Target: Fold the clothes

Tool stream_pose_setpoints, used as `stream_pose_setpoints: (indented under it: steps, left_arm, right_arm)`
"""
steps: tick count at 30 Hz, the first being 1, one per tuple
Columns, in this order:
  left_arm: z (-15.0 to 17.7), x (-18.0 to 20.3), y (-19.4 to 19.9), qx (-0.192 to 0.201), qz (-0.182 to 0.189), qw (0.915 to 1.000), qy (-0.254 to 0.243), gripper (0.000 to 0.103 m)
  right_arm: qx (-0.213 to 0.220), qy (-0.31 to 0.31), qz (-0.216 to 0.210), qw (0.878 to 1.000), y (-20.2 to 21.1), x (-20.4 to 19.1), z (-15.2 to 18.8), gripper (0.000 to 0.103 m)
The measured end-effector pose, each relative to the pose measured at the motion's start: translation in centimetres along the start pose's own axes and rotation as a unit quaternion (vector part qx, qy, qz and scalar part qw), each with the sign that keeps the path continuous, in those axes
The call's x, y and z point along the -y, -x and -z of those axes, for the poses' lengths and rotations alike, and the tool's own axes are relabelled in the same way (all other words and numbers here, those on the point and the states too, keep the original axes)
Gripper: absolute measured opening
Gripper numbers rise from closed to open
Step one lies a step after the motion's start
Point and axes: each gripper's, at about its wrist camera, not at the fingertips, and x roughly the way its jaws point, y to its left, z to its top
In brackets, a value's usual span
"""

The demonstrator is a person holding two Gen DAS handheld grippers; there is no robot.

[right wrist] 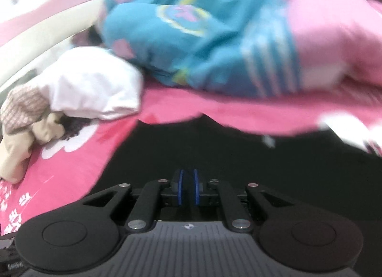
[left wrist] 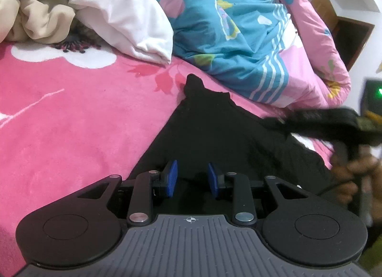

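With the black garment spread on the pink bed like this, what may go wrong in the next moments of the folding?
1. The left gripper stands open over the black garment, so the cloth may slide when the other side pulls.
2. The right gripper shows a narrow gap with dark cloth around it; whether it grips is unclear, and the fabric may slip out.
3. The blue patterned quilt lies close behind, so the garment's far edge may catch on it.

Left gripper angled down, blue pads a fair bit apart, not pinching anything. Right gripper also tilted down, pads nearly together, tiny gap. Hand blurry at far right.
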Motion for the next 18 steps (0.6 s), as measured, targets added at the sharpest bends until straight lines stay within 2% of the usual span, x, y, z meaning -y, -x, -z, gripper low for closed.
stream_pose_setpoints:
  steps: [2, 6, 10, 18]
  left_arm:
    - [0.0, 0.0, -0.1, 0.0, -0.001, 1.0, -0.002, 0.029]
    - [0.1, 0.0, 0.0, 0.001, -0.001, 1.0, -0.003, 0.029]
    - [0.1, -0.1, 0.0, 0.001, 0.001, 1.0, 0.0, 0.029]
    - [0.1, 0.0, -0.1, 0.002, 0.0, 1.0, 0.0, 0.029]
  right_arm:
    - [-0.005, 0.026, -0.005, 1.0, -2.0, -0.7, -1.0, 0.021]
    - [-0.027, 0.088, -0.007, 0.996, -5.5, -1.8, -2.2, 0.026]
    - [-0.029, 0.127, -0.018, 0.991, -6.9, -2.3, -2.6, 0.026]
    - [-0.04, 0.141, -0.039, 0.988, -7.4, -2.3, -2.7, 0.026]
